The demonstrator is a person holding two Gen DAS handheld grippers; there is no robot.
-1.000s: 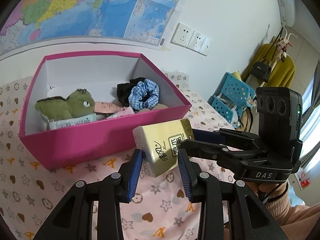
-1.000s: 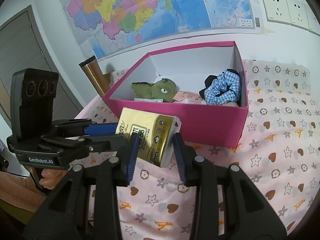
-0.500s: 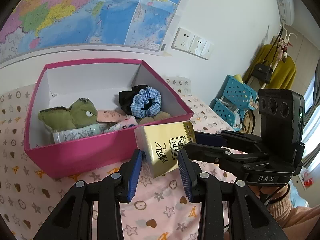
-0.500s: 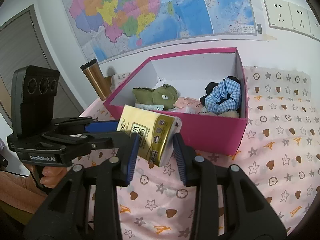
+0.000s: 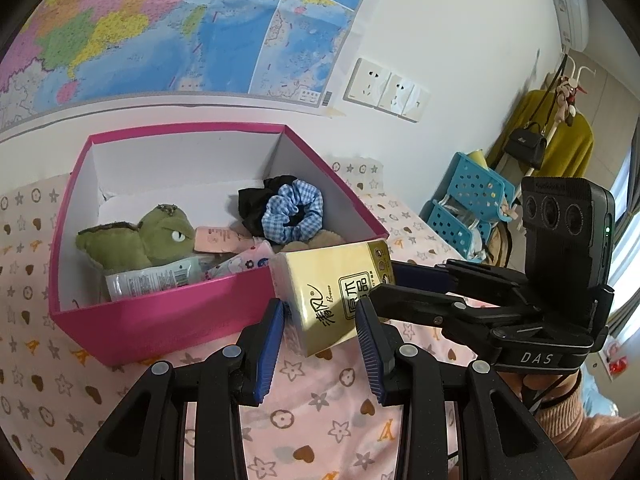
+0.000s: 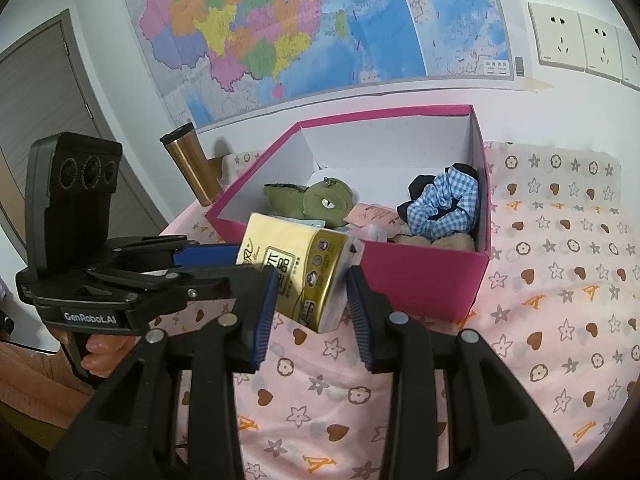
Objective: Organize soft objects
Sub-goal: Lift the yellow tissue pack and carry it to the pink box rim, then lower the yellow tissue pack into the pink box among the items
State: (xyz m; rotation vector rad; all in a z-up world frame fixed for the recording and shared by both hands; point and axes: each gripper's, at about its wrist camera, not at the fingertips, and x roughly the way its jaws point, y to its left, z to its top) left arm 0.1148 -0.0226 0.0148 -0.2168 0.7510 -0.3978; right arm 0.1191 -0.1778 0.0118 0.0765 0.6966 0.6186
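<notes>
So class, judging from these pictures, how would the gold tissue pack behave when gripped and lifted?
The tissue pack probably squashes rather than stays stiff: its wrapper looks soft and crinkled. It likely weighs little, hanging tilted off the cloth. The glossy film may slip in the left hand-held gripper and right hand-held gripper.

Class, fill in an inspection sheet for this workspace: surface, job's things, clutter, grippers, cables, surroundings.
Surface: pink patterned cloth.
Job's things: yellow tissue pack held in the air in front of the pink box; inside the box, green plush and checked scrunchie.
Clutter: sachets in the box.
Grippers: left gripper and right gripper both pinch the pack.
Cables: nothing seen.
Surroundings: wall map, tumbler.
</notes>
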